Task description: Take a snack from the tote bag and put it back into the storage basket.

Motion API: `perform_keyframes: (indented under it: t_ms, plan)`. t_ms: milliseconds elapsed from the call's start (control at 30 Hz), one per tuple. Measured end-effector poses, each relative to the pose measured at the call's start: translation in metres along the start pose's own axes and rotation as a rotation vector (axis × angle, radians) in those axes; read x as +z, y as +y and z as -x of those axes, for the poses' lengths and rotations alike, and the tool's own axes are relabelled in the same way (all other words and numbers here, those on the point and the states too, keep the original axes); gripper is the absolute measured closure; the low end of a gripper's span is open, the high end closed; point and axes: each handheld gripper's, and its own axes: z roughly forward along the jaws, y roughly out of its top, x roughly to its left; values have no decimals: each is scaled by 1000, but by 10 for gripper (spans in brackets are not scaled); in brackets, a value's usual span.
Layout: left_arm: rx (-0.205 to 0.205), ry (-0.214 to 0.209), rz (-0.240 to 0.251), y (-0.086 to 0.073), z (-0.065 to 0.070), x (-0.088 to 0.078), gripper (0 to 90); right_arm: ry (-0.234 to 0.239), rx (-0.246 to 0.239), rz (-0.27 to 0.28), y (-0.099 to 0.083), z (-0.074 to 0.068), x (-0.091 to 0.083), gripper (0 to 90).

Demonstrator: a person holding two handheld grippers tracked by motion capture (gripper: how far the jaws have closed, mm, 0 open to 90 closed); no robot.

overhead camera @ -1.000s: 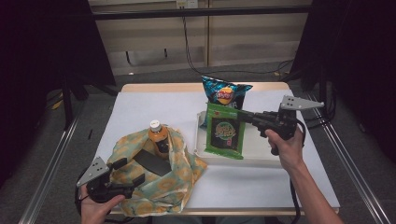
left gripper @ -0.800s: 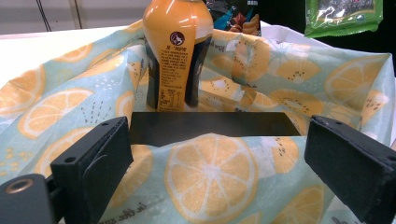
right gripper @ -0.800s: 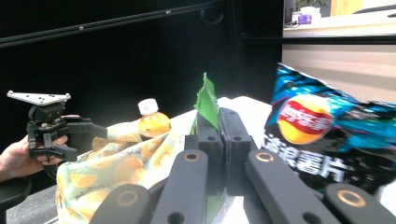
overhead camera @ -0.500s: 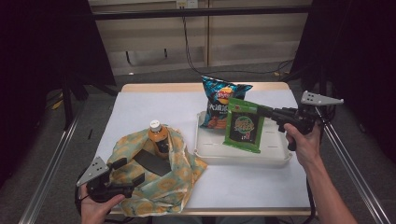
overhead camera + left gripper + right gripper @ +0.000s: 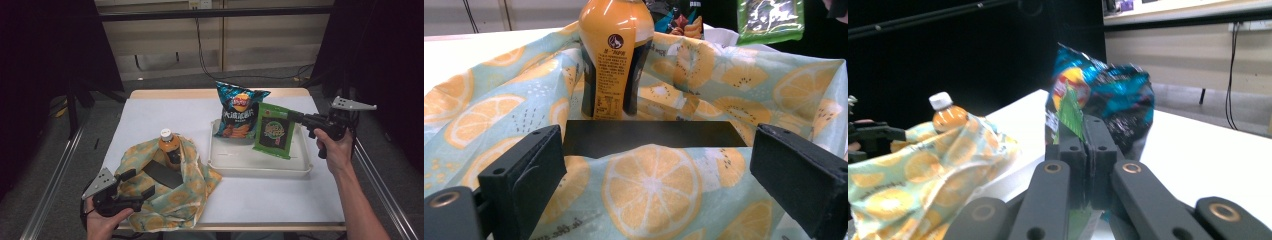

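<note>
Bottle label (image 5: 616,75) readable from left gripper (image 5: 654,185)

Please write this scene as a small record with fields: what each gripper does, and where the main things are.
right gripper: shut on the green packet, gripped by its edge, held above the white tray
left gripper: open, jaws either side of the fruit-print bag, not pressing it
orange bottle: upright inside the bag
dark flat thing: lies in the bag in front of the bottle
blue chip bag: stands at the tray's far left corner
table: white top
</note>
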Motion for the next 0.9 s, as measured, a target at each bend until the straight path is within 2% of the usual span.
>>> perform_keyframes:
  t_ms: [200, 567, 900]
  plan:
    - [1, -1, -4, 0, -1, 1, 72, -48, 33, -35, -15, 21, 3, 882]
    - [1, 2, -3, 0, -1, 0, 71, -122, 52, -59, -24, 47, 11, 881]
    - [5, 9, -16, -1, 0, 2, 70, -143, 72, -64, -25, 64, 18, 879]
